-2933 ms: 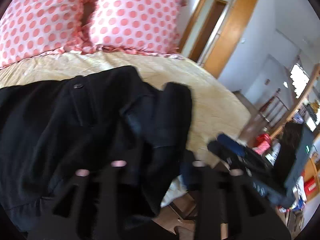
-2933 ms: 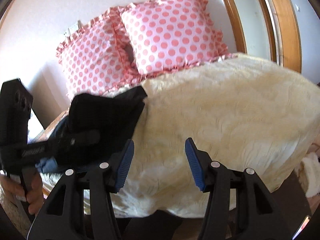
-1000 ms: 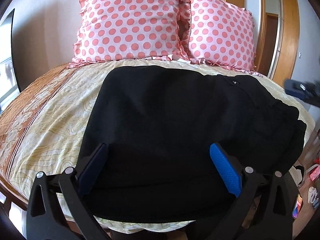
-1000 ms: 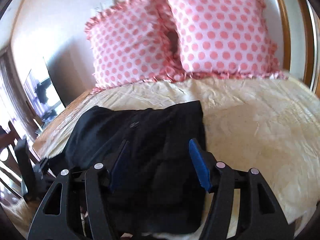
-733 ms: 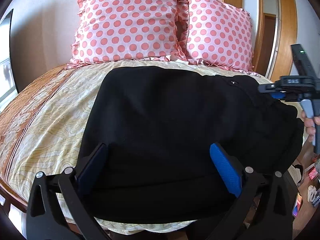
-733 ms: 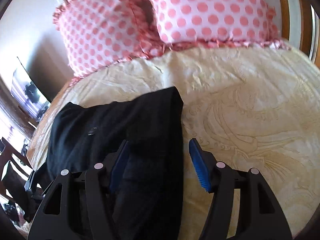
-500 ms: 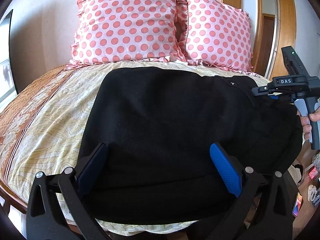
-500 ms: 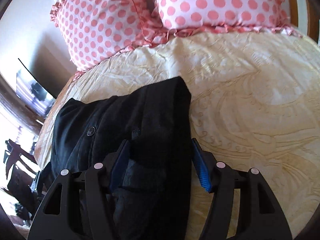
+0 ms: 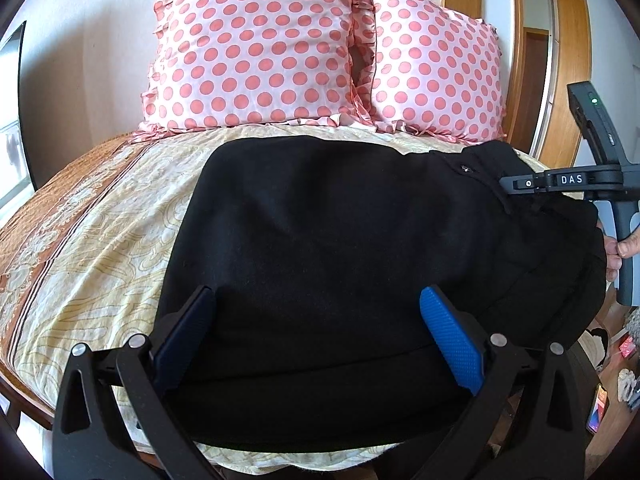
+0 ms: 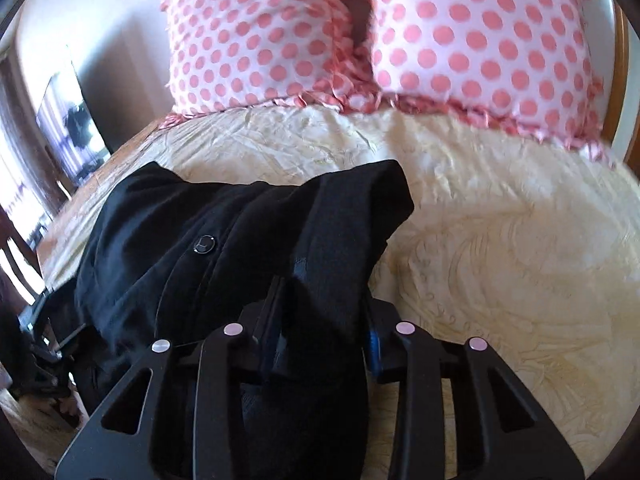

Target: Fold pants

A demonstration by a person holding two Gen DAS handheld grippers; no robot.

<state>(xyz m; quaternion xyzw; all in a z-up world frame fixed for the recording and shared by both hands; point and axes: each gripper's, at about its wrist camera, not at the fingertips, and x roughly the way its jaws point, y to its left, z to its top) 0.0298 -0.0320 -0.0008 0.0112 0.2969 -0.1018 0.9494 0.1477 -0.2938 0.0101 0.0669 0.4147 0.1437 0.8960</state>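
Black pants (image 9: 340, 240) lie spread across the bed, waistband with a button (image 9: 465, 168) at the right. My left gripper (image 9: 320, 336) is open, its blue pads wide apart over the near edge of the fabric, holding nothing. My right gripper (image 10: 320, 312) has closed on a bunched fold of the pants' waistband (image 10: 344, 232), near the button (image 10: 204, 243). In the left wrist view the right gripper (image 9: 520, 184) shows at the pants' right edge, a hand on its handle.
Two pink polka-dot pillows (image 9: 256, 52) stand at the head of the bed. The yellow patterned bedspread (image 9: 92, 240) lies bare left of the pants and to their right (image 10: 500, 260). A wooden door frame (image 9: 524, 60) is far right. A phone (image 9: 596, 420) lies on the floor.
My right gripper moved down onto the waistband and closed on it, bunching the fabric. The left gripper stayed open and nearly still over the near edge.
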